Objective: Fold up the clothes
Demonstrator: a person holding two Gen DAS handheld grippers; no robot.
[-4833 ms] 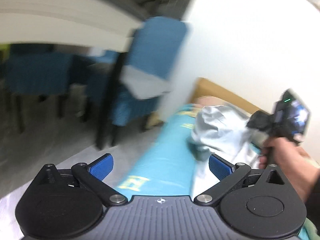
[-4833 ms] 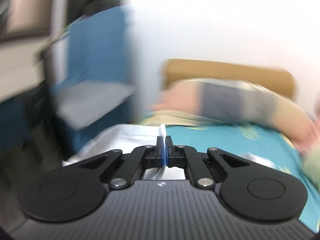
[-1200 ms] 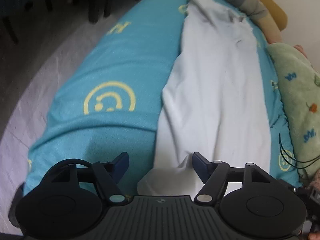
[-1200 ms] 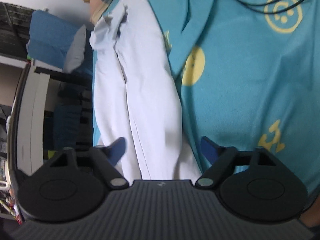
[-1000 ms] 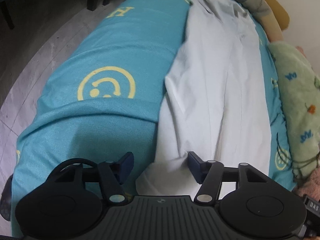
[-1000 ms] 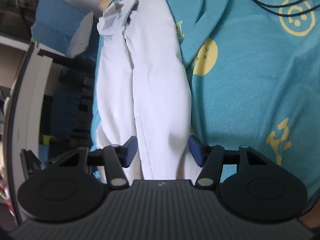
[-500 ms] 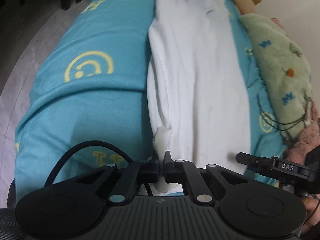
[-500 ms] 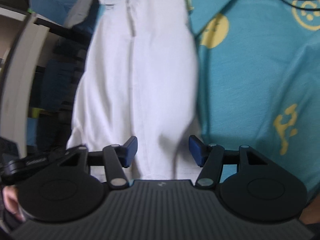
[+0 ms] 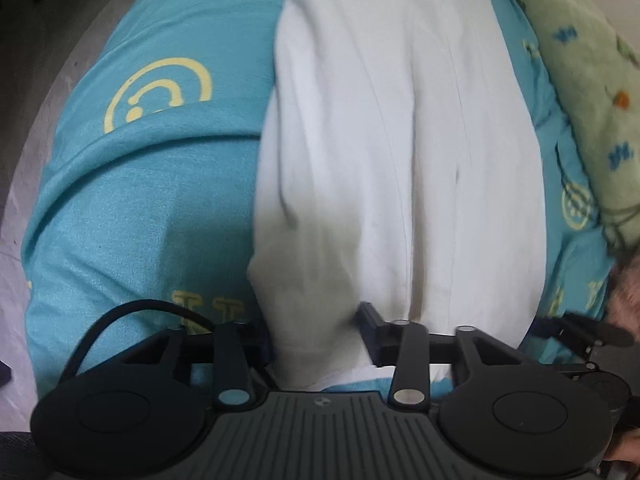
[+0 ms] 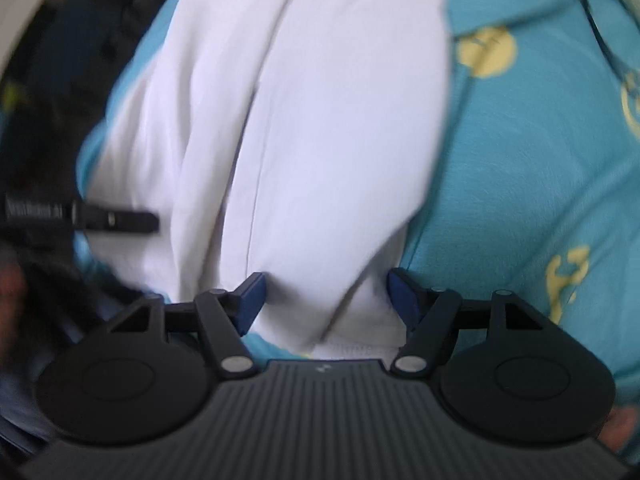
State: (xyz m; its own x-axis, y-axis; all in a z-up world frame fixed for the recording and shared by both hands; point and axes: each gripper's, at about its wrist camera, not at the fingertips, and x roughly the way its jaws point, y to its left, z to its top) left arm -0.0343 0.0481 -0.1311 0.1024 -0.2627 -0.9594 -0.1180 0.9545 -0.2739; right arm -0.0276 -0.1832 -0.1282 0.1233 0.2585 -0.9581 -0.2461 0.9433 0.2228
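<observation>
White garment (image 9: 404, 152): lies lengthwise down the middle of the bed, on the teal bedspread (image 9: 152, 184), its near hem reaching both tools.
Left tool (image 9: 316, 328): low over the near end of the bed, pointing along the garment; jaws spread wide with the garment's left hem corner bunched between them, not pinched.
Cable: a black loop (image 9: 136, 312) arcs over the left tool's left side.
Right tool (image 10: 324, 292): also low and pointing along the garment; blue pads (image 10: 252, 296) well apart, straddling the hem, nothing gripped.
Green blanket (image 9: 588, 92): along the bed's right edge, beside the garment.
Hard to make out: both views are blurred; the left finger pad of the left tool is hidden behind cloth; the garment's far end is cut off.
</observation>
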